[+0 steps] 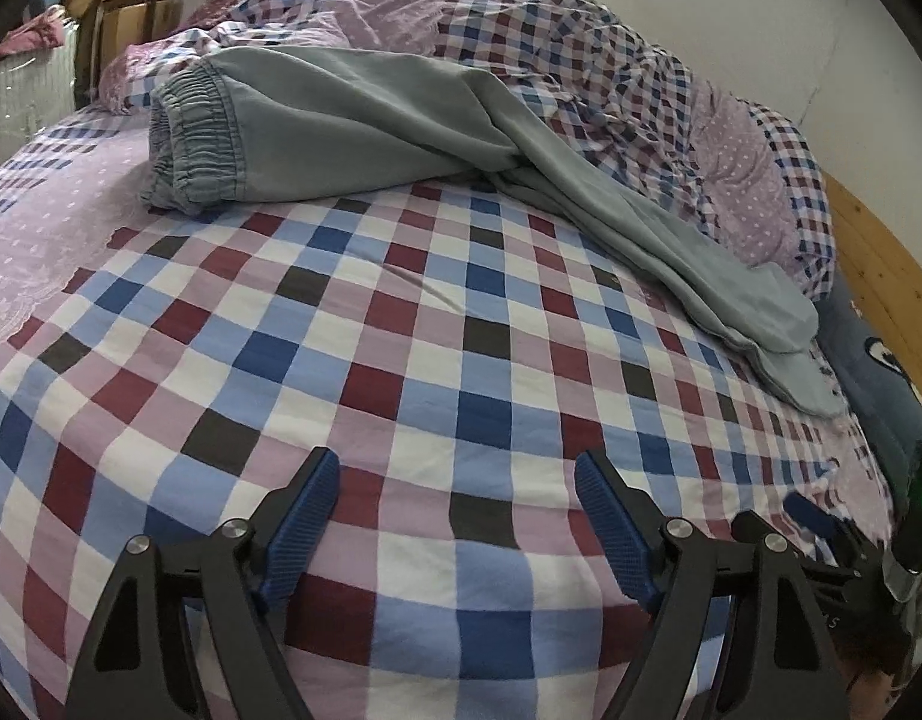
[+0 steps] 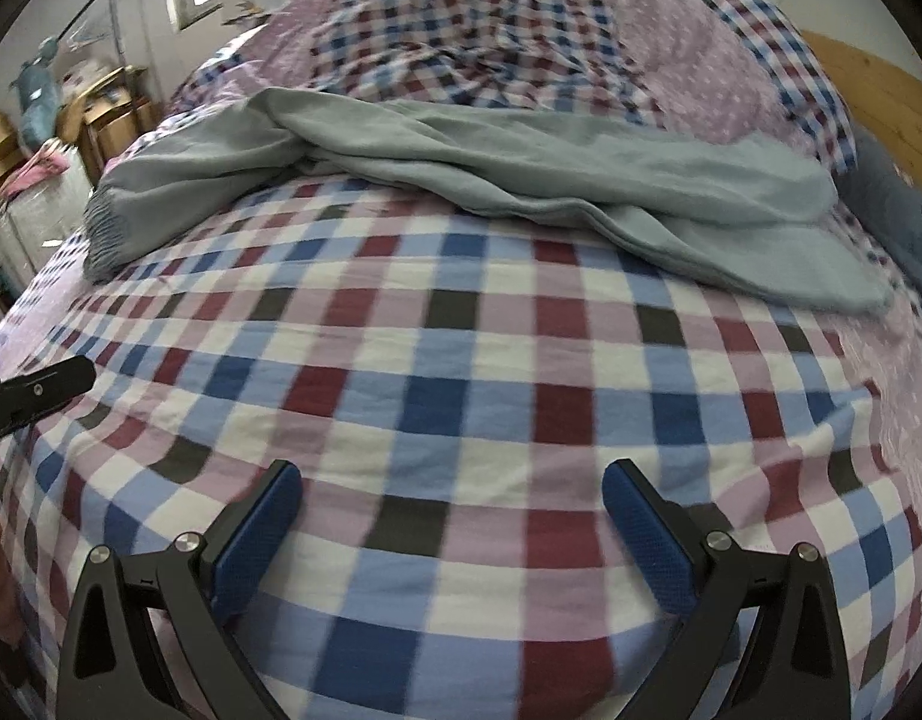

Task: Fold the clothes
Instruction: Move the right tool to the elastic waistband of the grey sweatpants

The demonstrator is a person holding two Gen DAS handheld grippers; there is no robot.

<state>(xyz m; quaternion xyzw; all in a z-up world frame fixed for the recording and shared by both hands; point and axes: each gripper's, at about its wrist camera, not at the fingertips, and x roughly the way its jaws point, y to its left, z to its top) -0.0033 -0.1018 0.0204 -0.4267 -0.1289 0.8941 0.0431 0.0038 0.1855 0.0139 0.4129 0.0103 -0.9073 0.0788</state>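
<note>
With both sets of jaws apart and empty, reach for the grey trousers point(image 1: 353, 120) on the bed point(image 1: 401, 372), gripping waistband point(image 1: 191, 138) and hem squarely.

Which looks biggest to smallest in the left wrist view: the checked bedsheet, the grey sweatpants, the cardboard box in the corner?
1. Checked bedsheet, filling most of the view.
2. Grey sweatpants.
3. Cardboard box, though it sits farthest away, so its true size is unsure.

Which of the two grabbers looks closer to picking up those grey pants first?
Probably the left gripper: the grey pants' elastic waistband lies on its side. Both grippers are open and empty; the right gripper faces the leg ends.
</note>
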